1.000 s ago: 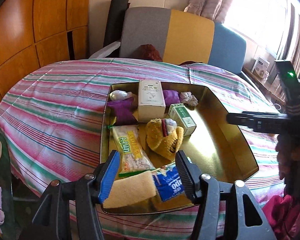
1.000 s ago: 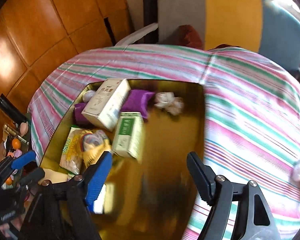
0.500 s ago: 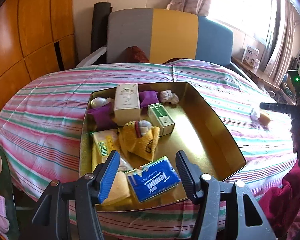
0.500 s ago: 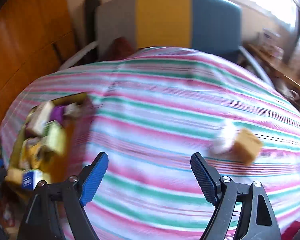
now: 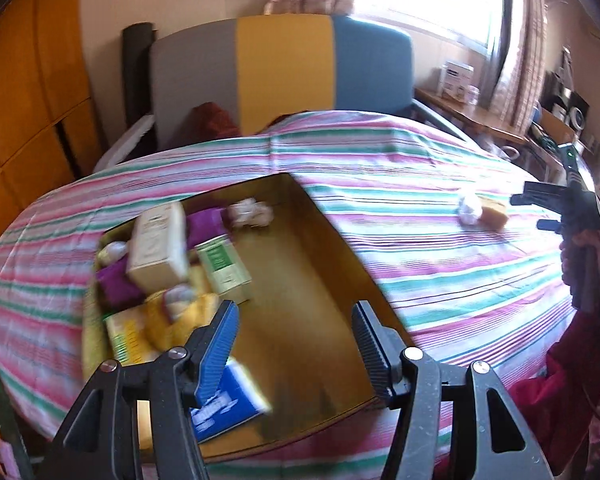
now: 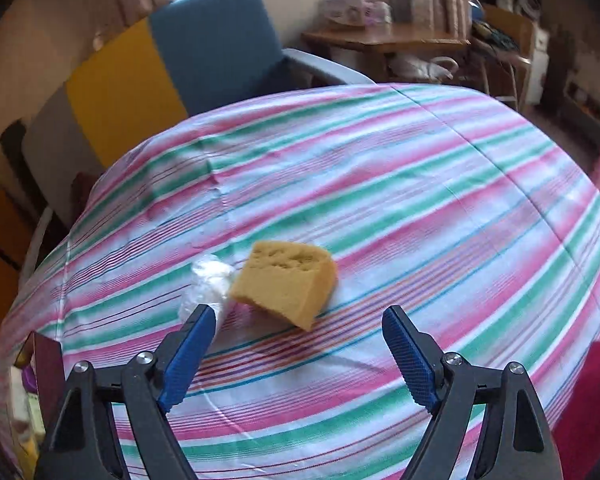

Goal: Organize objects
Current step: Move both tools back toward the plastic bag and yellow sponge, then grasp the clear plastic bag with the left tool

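Sponge [image 6: 286,282] is being approached by the right gripper [image 6: 300,344], jaws apart and widening; centring is advised.

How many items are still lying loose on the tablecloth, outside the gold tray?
2: a yellow sponge chunk and a crumpled white wrapper touching its left side, just ahead of the right gripper. Others may lie out of view.

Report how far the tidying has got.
Done: boxes, packets and a blue tissue pack lie in the gold tray. In hand: nothing; right gripper, jaws just opening, faces the yellow sponge wedge. Left: the wedge and white wrapped lump on the striped cloth.
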